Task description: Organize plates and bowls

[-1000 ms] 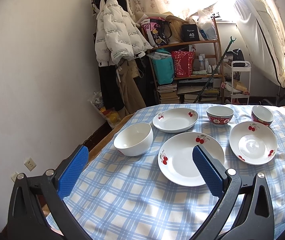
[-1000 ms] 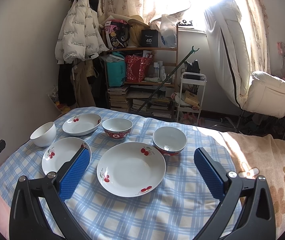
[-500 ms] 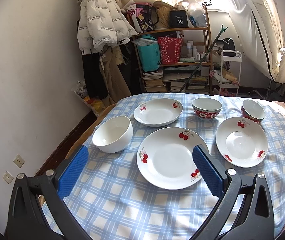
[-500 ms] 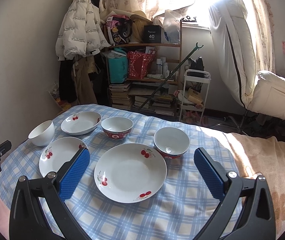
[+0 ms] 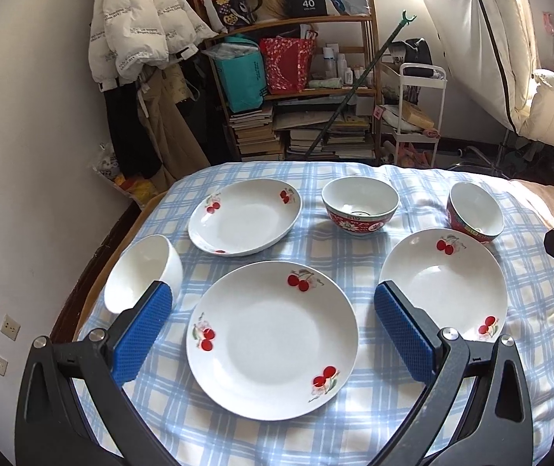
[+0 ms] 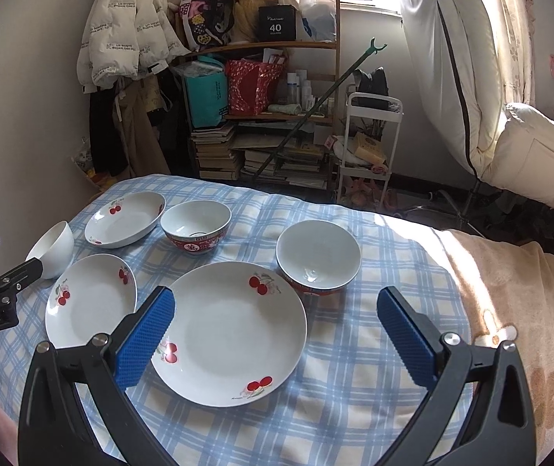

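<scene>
Three white cherry-print plates lie on the blue checked tablecloth (image 5: pixel 354 260): a near plate (image 5: pixel 273 339), a right plate (image 5: pixel 444 283) and a far-left plate (image 5: pixel 244 221). A plain white bowl (image 5: pixel 143 272) stands at the left. Two red-patterned bowls stand behind, one in the middle (image 5: pixel 358 206) and one at the right (image 5: pixel 475 213). My left gripper (image 5: pixel 273 330) is open and empty, over the near plate. My right gripper (image 6: pixel 277 334) is open and empty, above the right plate (image 6: pixel 228 334), with the right red bowl (image 6: pixel 317 258) just beyond it.
A white wall runs close along the table's left edge. Behind the table stand a cluttered wooden shelf (image 5: pixel 296 89) with bags and books, a hanging white coat (image 5: pixel 141 19) and a white cart (image 5: pixel 417 116). A beige flowered blanket (image 6: pixel 510 310) covers the right side.
Both grippers have moved forward and lower toward the dishes. The left one has swung right and now sits over the near plate. Both stay open and empty.
</scene>
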### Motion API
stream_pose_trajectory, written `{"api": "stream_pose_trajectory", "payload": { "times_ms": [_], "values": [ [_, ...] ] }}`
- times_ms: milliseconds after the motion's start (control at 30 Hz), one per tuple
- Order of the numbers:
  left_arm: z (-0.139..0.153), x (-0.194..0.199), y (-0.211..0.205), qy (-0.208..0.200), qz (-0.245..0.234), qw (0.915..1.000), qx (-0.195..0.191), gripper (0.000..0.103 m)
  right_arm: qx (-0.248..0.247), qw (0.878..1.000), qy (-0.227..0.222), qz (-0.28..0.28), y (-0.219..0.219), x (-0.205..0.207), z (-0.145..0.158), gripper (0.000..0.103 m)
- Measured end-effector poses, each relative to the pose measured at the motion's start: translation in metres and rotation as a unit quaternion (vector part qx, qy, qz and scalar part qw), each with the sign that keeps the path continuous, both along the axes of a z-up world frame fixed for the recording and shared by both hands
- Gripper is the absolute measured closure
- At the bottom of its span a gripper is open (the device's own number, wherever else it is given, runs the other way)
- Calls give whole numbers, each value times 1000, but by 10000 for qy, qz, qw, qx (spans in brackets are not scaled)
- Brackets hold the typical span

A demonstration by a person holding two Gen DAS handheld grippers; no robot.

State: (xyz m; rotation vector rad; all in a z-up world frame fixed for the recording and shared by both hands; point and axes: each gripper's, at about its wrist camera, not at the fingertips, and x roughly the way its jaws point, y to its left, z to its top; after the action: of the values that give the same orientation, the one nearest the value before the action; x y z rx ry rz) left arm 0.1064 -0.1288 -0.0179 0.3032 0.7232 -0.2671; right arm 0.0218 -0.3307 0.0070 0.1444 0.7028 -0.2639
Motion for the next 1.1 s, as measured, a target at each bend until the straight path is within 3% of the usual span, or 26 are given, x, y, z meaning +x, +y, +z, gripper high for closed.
{"api": "stream_pose_trajectory", "payload": {
  "times_ms": [167, 267, 500, 733, 867, 933, 1000, 1067, 1100],
  "values": [
    [-16, 19, -27, 406, -300, 9987, 103, 1, -131, 9999, 26, -94, -6, 14, -7, 0],
    [-23, 26, -37, 426, -265, 9986, 190, 1, -68, 9998, 84, -171, -12, 24, -12, 0],
    [-53, 47, -59, 905, -436, 9944, 330, 1, 7, 9994, 249, -240, -25, 42, -30, 0],
    [-71, 51, -81, 1015, -768, 9909, 438, 6, 751, 9948, 638, -252, -42, 54, -59, 0],
    [-81, 56, -92, 1272, -918, 9866, 447, 13, 795, 9924, 903, -269, -46, 60, -75, 1],
    [-86, 60, -97, 1407, -947, 9844, 465, 18, 821, 9907, 1048, -267, -48, 63, -83, 12],
    [-93, 65, -103, 1556, -970, 9813, 579, 25, 953, 9891, 1096, -225, -51, 65, -91, 16],
    [-101, 70, -106, 1742, -941, 9779, 677, 36, 1137, 9868, 1144, -169, -53, 65, -99, 26],
    [-105, 72, -107, 1837, -912, 9762, 697, 45, 1202, 9849, 1236, -172, -55, 67, -104, 36]
  ]
}}
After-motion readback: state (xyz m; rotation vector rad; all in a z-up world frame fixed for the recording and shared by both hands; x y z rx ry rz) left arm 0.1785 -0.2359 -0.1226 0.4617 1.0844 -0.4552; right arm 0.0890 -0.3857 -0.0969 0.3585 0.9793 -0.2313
